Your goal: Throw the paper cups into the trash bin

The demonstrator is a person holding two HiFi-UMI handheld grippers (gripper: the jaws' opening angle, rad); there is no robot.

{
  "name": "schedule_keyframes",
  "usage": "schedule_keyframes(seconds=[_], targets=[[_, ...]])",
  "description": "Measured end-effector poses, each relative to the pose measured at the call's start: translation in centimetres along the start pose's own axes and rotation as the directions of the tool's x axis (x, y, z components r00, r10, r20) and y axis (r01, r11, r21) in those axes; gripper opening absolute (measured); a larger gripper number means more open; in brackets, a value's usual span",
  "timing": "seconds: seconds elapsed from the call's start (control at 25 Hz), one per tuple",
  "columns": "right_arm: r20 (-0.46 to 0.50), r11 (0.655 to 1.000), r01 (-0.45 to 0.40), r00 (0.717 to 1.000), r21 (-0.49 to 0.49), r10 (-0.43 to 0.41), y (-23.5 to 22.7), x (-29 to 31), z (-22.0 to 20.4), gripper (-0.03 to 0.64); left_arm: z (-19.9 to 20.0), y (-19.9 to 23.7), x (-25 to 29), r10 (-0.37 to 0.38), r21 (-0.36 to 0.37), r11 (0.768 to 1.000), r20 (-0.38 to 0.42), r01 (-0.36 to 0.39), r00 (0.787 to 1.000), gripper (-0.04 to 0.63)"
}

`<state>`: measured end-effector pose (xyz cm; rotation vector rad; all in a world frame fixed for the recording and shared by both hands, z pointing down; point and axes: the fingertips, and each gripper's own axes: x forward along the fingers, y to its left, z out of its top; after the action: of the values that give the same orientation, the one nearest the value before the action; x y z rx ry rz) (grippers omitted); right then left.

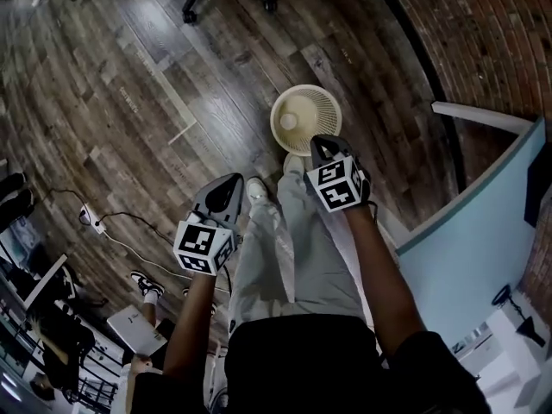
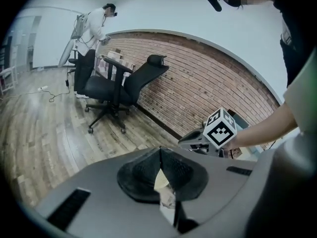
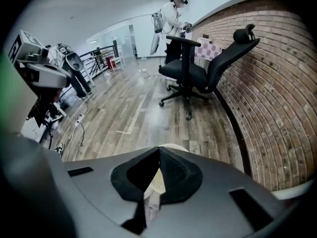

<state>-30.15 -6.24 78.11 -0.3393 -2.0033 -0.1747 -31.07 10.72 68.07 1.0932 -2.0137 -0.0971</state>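
Tongs: left tongs and right tongs pressed together, empty | trash bin on floor below; pale round inside, possibly a paper cup | confirm it landed before seeking others.

No legible words, brand names or labels anywhere in the three views. Only coded signs: black-and-white square markers on the left gripper's cube, near left, and on the right gripper's cube, near right by the pale partition. Blocky shapes on the right gripper's cube faintly like a 5 and a 4 in the head view, probably just marker pattern rather than digits. Same chequered pattern, equally unreadable as text, in both gripper views.
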Motion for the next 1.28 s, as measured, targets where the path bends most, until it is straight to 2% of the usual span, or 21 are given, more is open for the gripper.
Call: schedule_keyframes(seconds=[0.36,0.6,0.72,0.96,1.28], targets=[[0.109,0.999,0.021,0.994,0.029,-0.024,1.9,-9.6,4.2,0.006,4.4,-1.9,-4.7,0.006,0.042,0.999,0.088,-0.009,0.996,0.002],[0.219,0.998,0.038,0.975,0.043,-0.046,3.3,-15.5,6.7,0.006,6.5,-3.8,-7.9,-0.009,0.08,0.997,0.137,-0.002,0.991,0.002],[0.298,0.997,0.028,0.953,0.065,-0.046,4.6,-18.4,8.7,0.006,7.5,-4.9,-9.1,-0.041,0.123,0.992,0.15,0.022,0.988,0.002],[0.438,0.994,0.029,0.896,0.107,-0.073,7.3,-24.5,12.2,0.006,9.1,-7.3,-12.6,-0.074,0.156,0.987,0.215,0.04,0.974,0.002],[0.583,0.991,0.05,0.805,0.124,-0.114,9.3,-32.3,14.9,0.006,13.9,-11.4,-16.8,-0.148,0.234,0.97,0.338,0.069,0.93,0.002]])
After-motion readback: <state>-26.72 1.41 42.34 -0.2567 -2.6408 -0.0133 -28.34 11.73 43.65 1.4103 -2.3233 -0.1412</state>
